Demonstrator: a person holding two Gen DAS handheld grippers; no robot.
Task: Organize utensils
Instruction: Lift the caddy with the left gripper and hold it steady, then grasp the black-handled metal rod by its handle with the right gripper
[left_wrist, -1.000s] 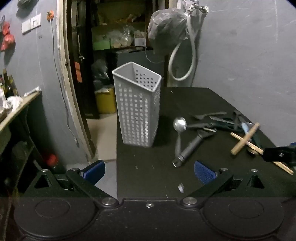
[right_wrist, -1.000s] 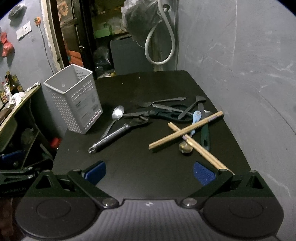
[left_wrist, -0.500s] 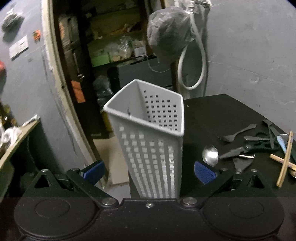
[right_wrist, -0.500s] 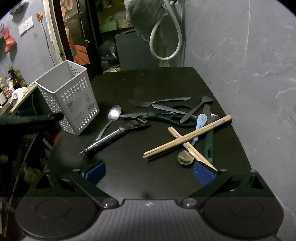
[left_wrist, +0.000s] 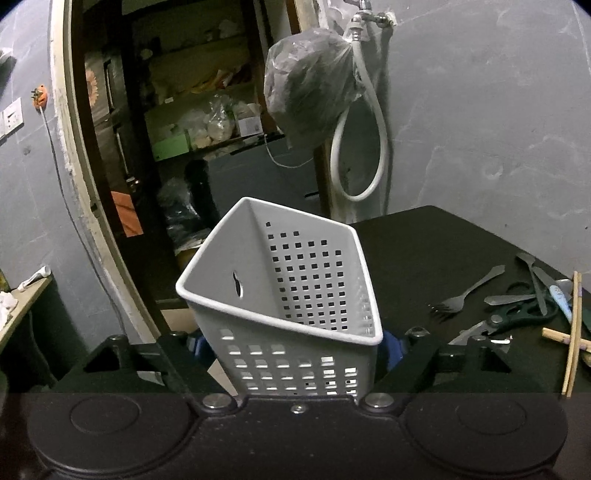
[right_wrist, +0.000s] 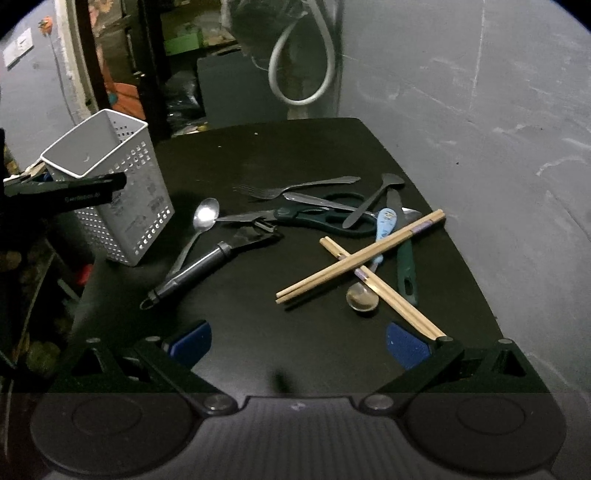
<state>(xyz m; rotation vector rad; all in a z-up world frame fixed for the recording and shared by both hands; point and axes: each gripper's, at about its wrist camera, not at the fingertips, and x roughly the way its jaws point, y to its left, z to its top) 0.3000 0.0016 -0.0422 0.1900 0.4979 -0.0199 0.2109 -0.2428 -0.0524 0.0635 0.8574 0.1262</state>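
A white perforated utensil basket (left_wrist: 295, 280) stands at the left edge of the black table (right_wrist: 277, 155). My left gripper (left_wrist: 295, 347) is around it, jaws closing, with a blue pad against each side wall. In the right wrist view one left finger (right_wrist: 62, 192) crosses the basket (right_wrist: 122, 206). My right gripper (right_wrist: 299, 343) hangs open over the near table, holding nothing. Beyond it lie a steel spoon (right_wrist: 205, 218), a black-handled tool (right_wrist: 207, 266), green scissors (right_wrist: 314, 216), a fork (right_wrist: 295, 188), crossed chopsticks (right_wrist: 362, 254) and a blue-handled spoon (right_wrist: 384, 225).
A grey wall (right_wrist: 498, 129) runs along the table's right side. A white hose (left_wrist: 369, 147) and a bagged bundle (left_wrist: 310, 96) hang behind the table. Left of the table is a drop to the floor and a doorway with shelves (left_wrist: 192, 122).
My left gripper moved left from the utensils to the basket, and its jaws came in around it. The right gripper edged closer to the chopsticks and stayed open.
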